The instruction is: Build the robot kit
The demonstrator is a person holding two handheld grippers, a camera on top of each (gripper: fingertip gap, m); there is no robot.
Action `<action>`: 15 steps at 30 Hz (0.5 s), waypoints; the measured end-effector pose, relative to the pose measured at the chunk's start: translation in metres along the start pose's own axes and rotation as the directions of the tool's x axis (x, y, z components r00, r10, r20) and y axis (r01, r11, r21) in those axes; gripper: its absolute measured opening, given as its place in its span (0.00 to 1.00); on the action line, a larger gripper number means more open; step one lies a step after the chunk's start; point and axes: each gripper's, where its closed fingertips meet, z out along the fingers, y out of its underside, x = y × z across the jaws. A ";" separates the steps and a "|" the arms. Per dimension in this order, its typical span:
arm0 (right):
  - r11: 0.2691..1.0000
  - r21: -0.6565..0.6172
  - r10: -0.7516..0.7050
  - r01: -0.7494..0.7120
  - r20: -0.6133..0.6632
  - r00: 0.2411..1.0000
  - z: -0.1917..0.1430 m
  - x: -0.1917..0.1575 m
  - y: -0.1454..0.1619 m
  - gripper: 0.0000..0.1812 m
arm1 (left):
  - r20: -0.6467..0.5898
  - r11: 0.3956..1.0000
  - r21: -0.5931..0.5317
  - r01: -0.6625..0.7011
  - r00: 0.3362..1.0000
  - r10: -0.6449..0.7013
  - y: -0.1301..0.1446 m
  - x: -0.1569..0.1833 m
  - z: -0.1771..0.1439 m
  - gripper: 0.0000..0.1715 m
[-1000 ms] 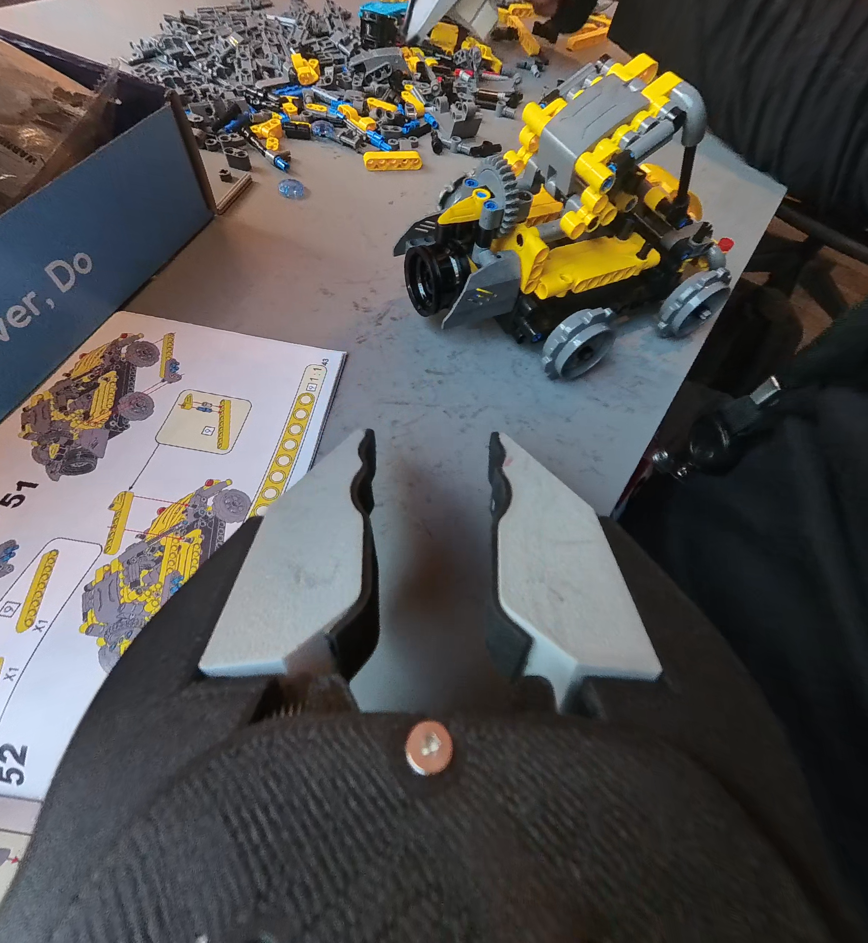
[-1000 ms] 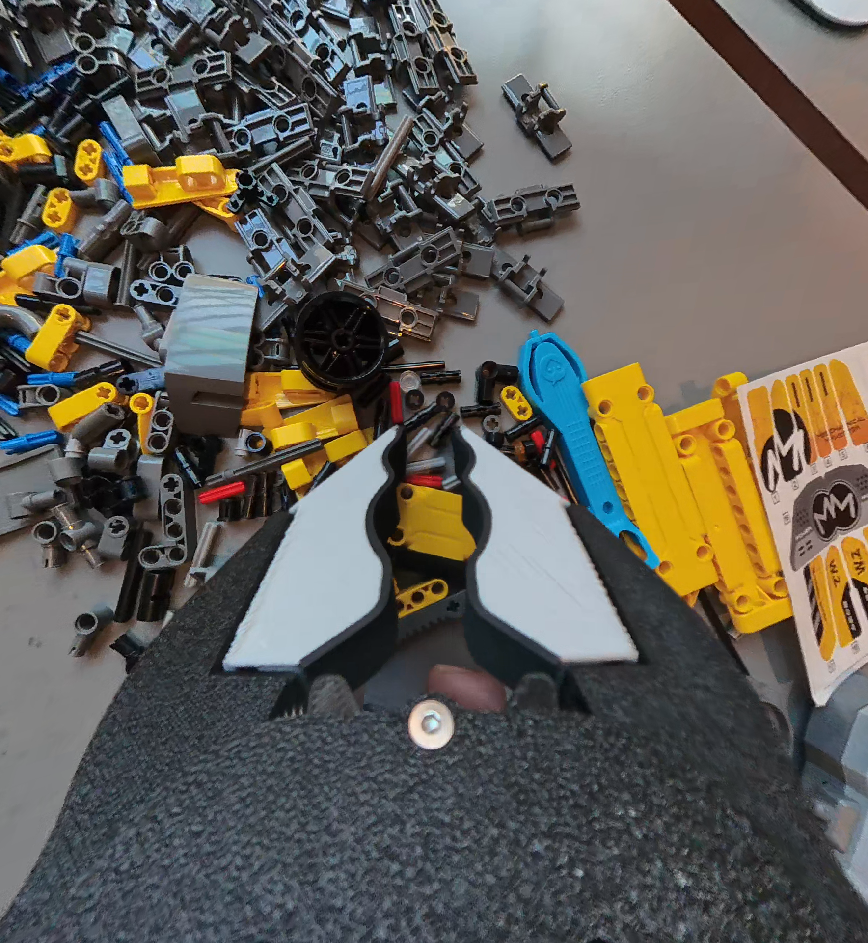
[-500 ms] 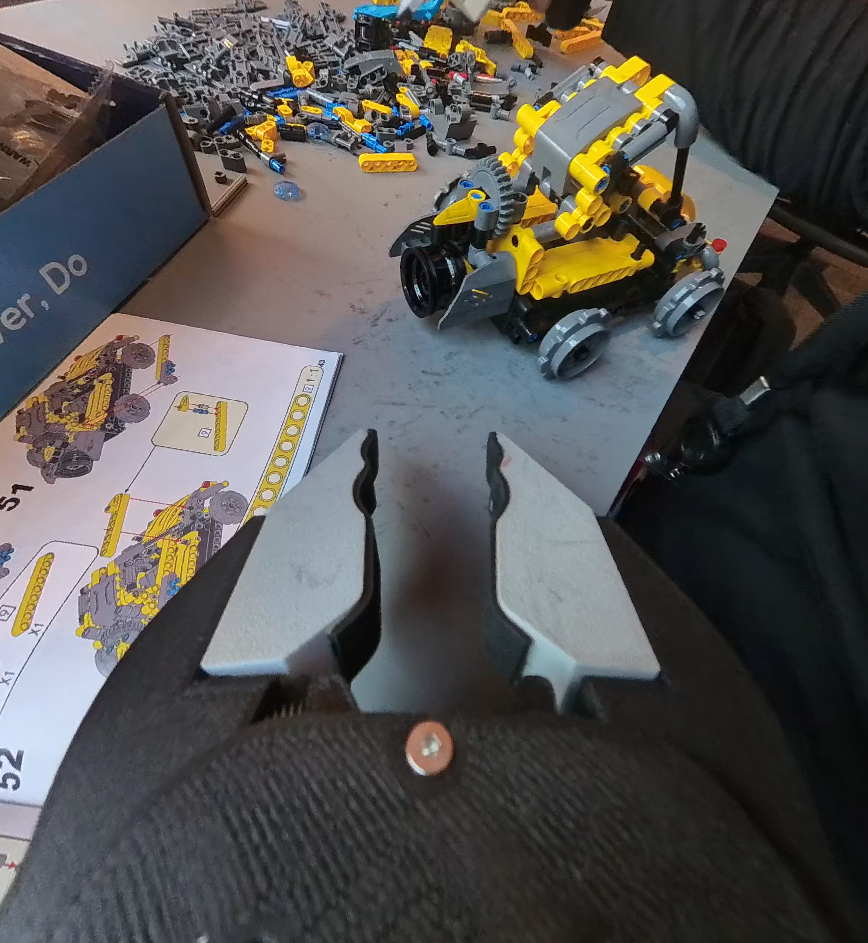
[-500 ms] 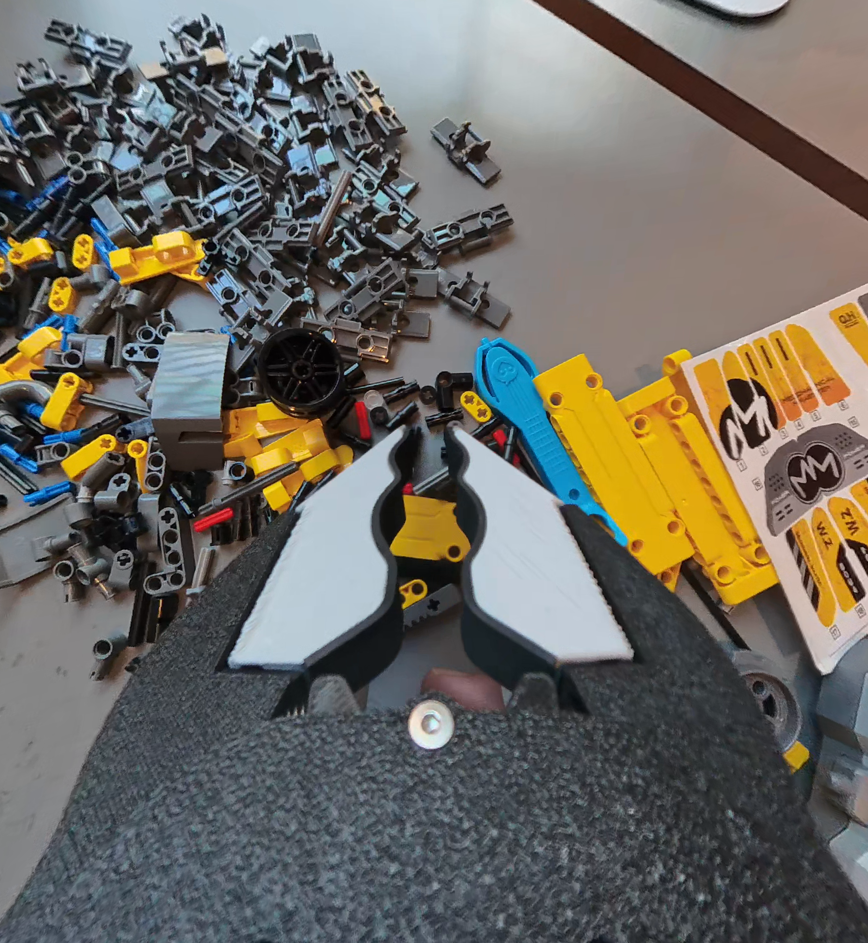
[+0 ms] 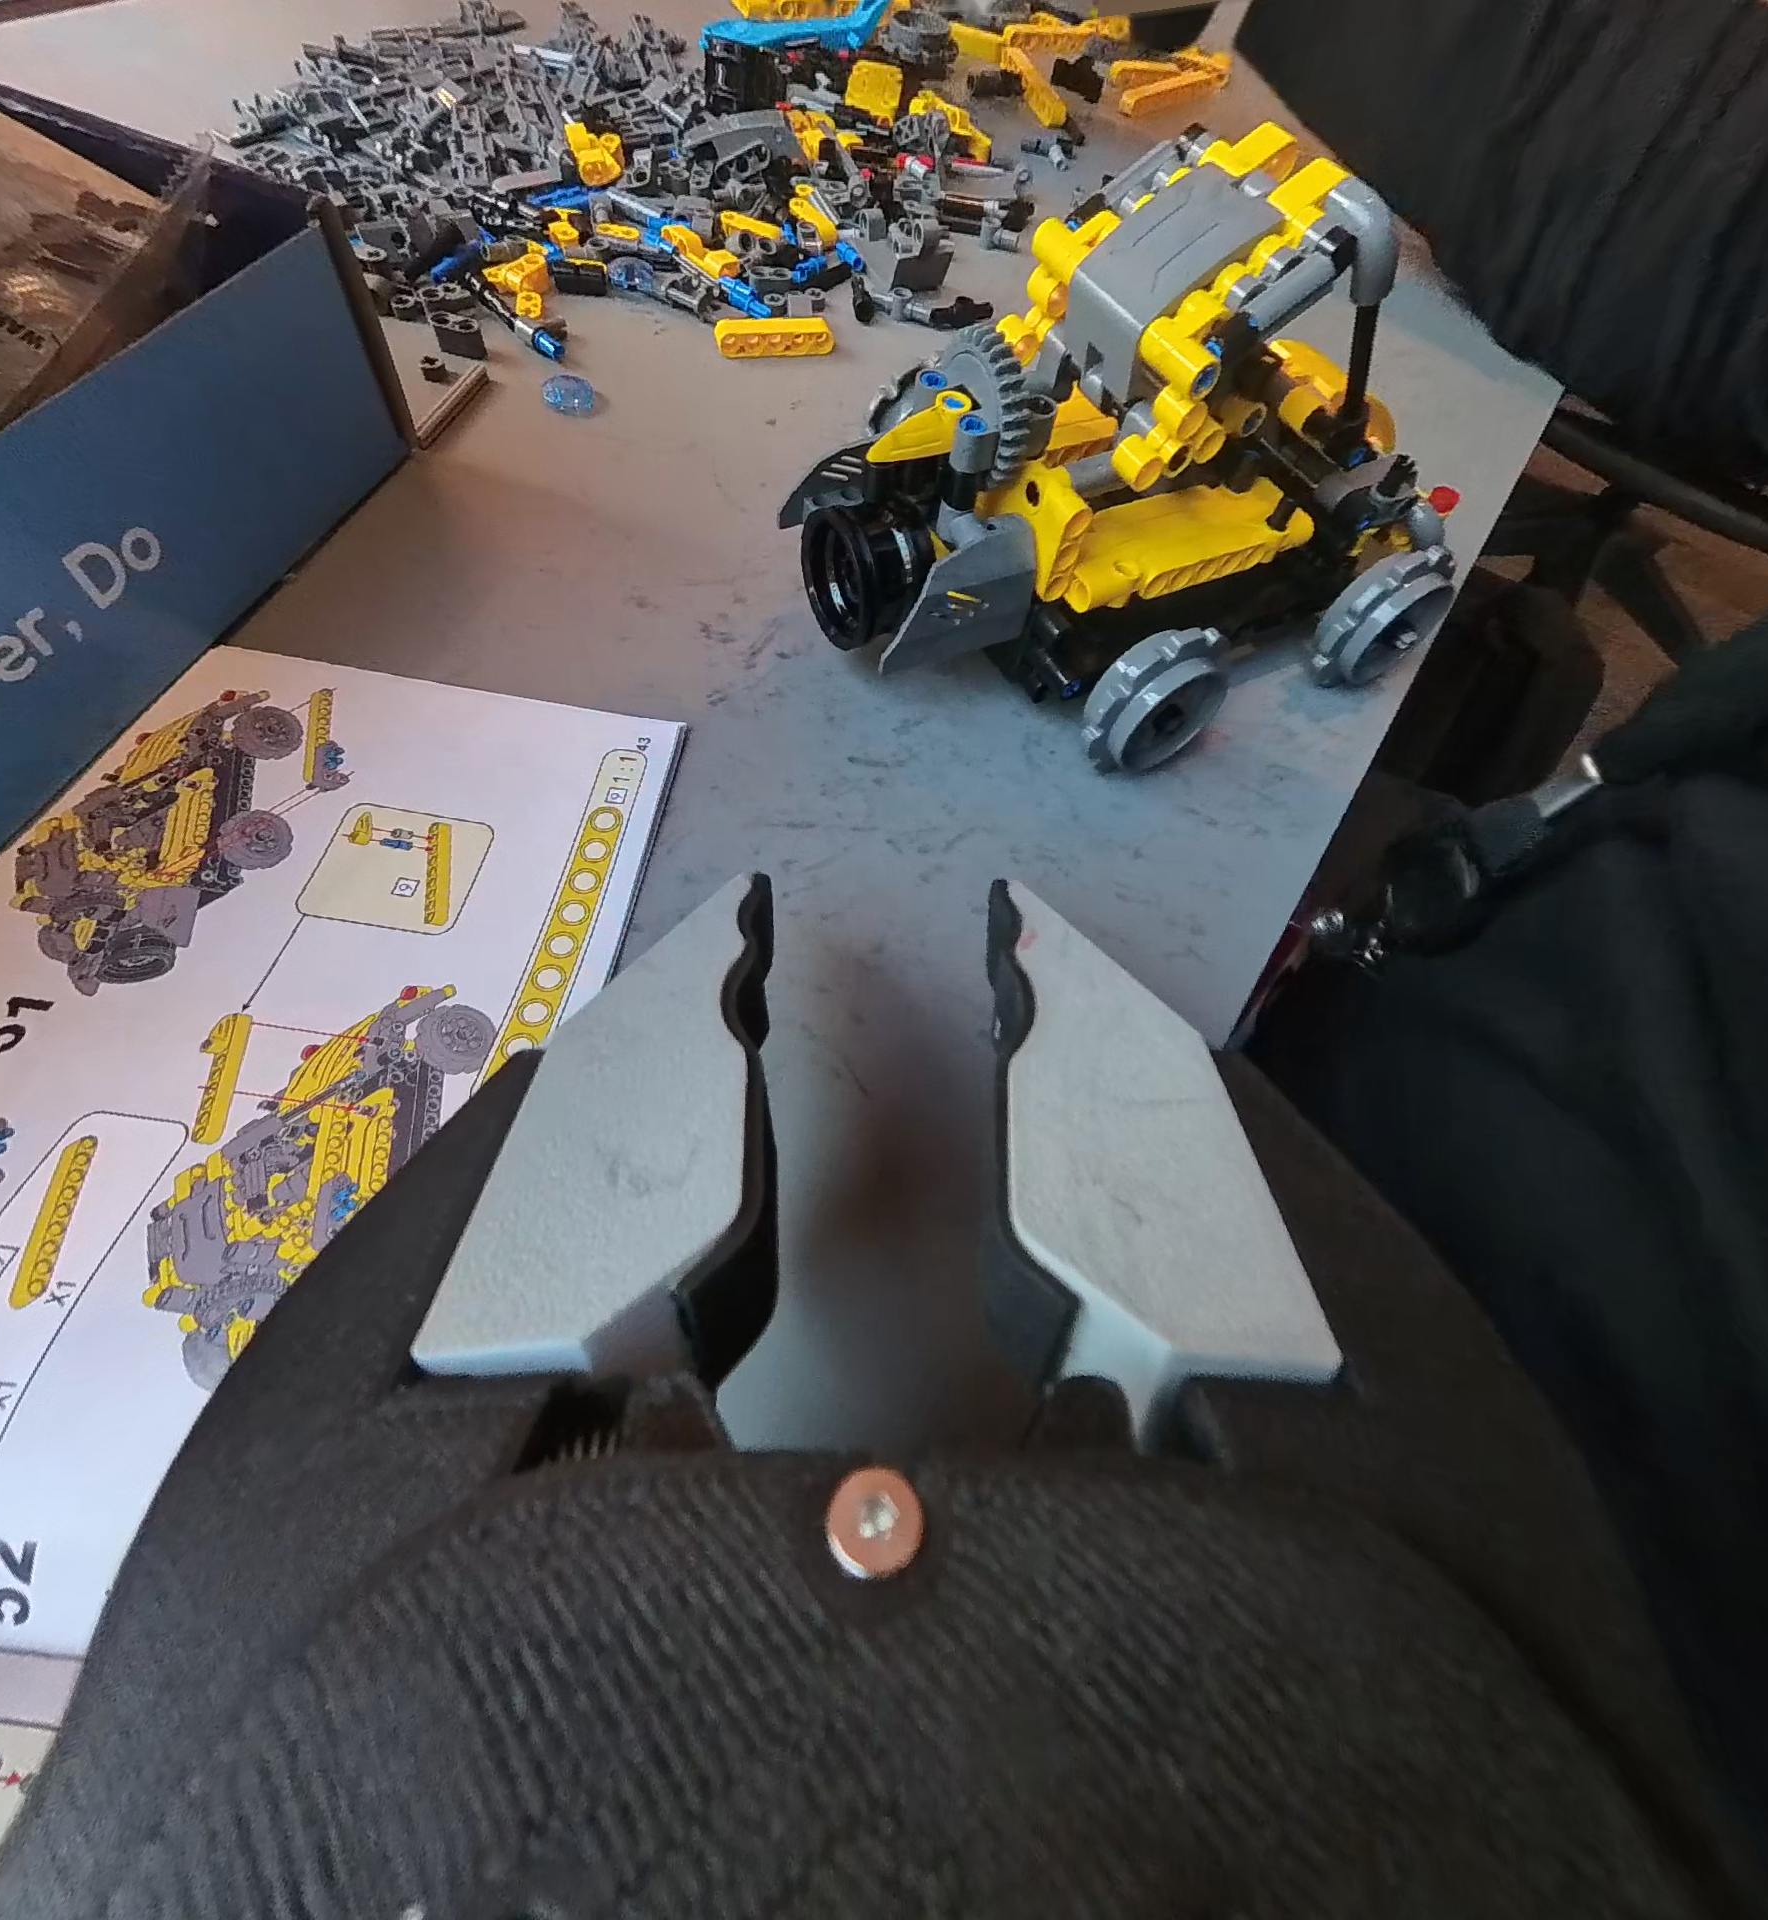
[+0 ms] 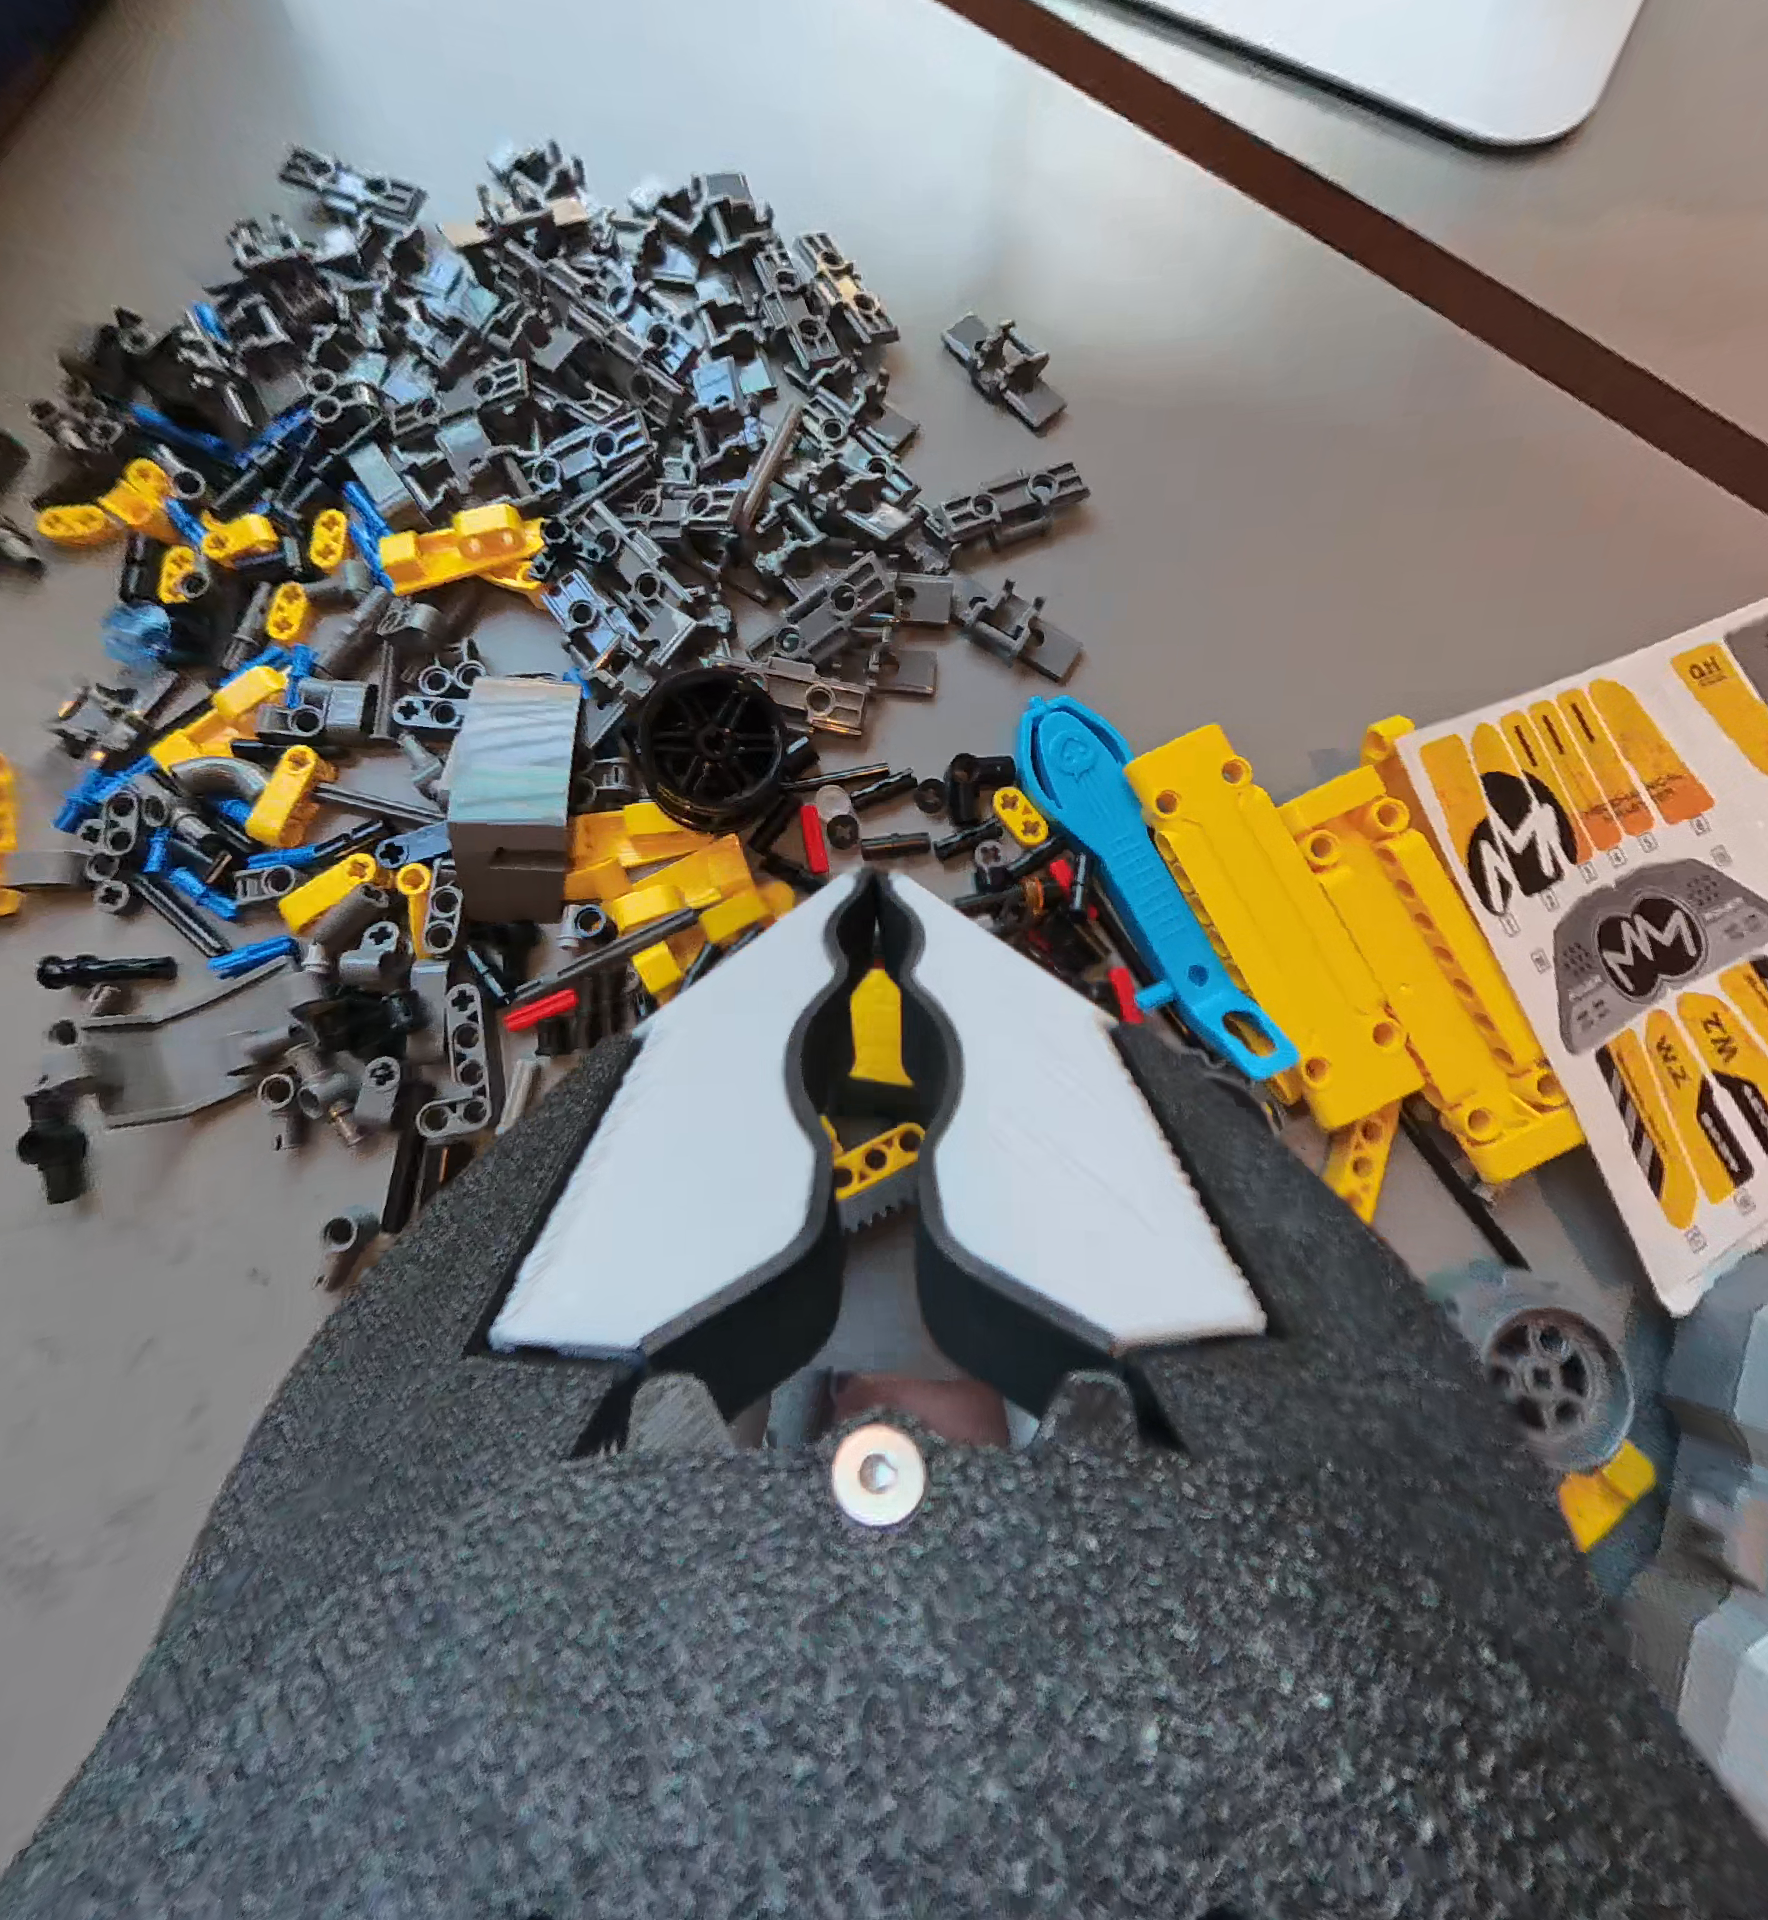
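My right gripper (image 6: 875, 883) is over the near edge of a pile of loose building parts (image 6: 547, 540). Its fingertips meet, and a small yellow part (image 6: 875, 1023) sits upright in the hollow between the pads, pinched at its narrow top. My left gripper (image 5: 875, 904) is open and empty above bare grey table (image 5: 859, 790), beside the corner of an open instruction booklet (image 5: 288, 935). A yellow and grey model vehicle (image 5: 1140, 499) stands ahead of it to the right, by the table edge.
A blue separator tool (image 6: 1140, 883), long yellow beams (image 6: 1327, 935) and a sticker sheet (image 6: 1638, 914) lie right of the right gripper. A black wheel (image 6: 714, 758) and grey block (image 6: 511, 790) lie ahead. A blue box (image 5: 132, 499) stands left of the booklet. Dark fabric lies beyond the table edge. My hands' fingertips stand some 45 centimetres from each other. To reach the black wheel (image 6: 714, 758) in a straight line is about 5 centimetres for my right fingers, about 40 centimetres for my left.
My right gripper's jaws closed around the yellow part, which turned narrow between the pads, and the gripper drew back a little from the pile. My left gripper barely moved.
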 end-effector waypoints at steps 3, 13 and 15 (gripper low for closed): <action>0.997 0.033 0.076 -0.076 -0.001 0.997 -0.011 0.010 0.003 0.04 | 0.000 1.000 0.001 -0.009 1.000 0.009 0.000 0.001 0.000 0.22; 0.995 -0.050 0.080 -0.081 -0.017 0.997 0.018 0.010 0.008 0.09 | 0.030 0.999 0.018 -0.030 0.999 0.030 -0.002 0.000 -0.001 0.22; 0.997 -0.055 0.047 -0.048 -0.029 0.998 0.023 0.010 0.004 0.08 | 0.033 0.999 0.023 -0.033 0.999 0.033 -0.002 0.000 -0.002 0.22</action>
